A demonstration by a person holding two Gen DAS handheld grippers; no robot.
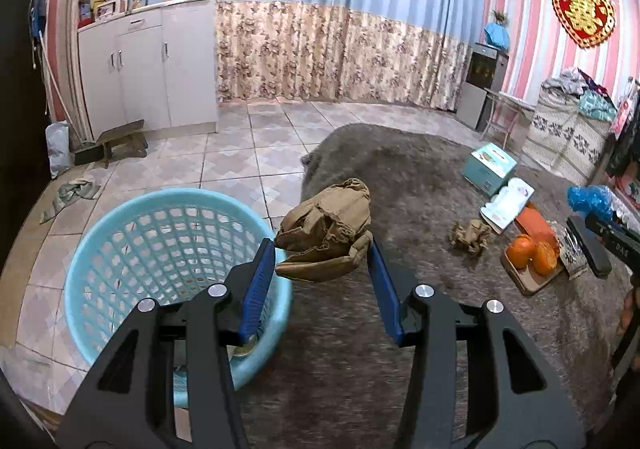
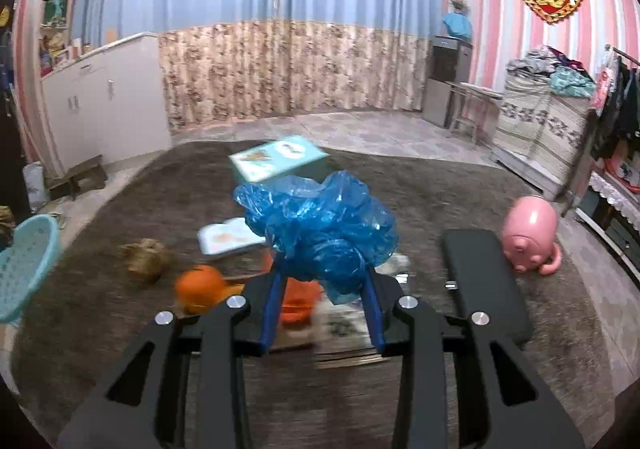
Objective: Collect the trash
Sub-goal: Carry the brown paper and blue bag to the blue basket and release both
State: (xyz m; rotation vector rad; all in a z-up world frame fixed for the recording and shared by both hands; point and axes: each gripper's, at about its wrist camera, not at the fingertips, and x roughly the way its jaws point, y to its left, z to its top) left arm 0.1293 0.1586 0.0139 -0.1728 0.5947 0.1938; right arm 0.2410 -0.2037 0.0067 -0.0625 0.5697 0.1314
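Brown crumpled paper wad (image 1: pixel 326 233) clamped in left gripper (image 1: pixel 322 255), crinkled blue plastic bag (image 2: pixel 320 227) pinched in right gripper (image 2: pixel 324 285); next, over pale-blue lattice plastic basket (image 1: pixel 120 233), then release.

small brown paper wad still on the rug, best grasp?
Take the small brown paper wad across its crumpled middle, coming from above. It lies loose on the grey rug, clear of the white tray beside it, so fingers can straddle it and squeeze.

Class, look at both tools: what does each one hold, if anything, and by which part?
The left tool pinches a crumpled brown paper wad by its lower edges. The right tool grips a bunched blue plastic bag at its bottom.
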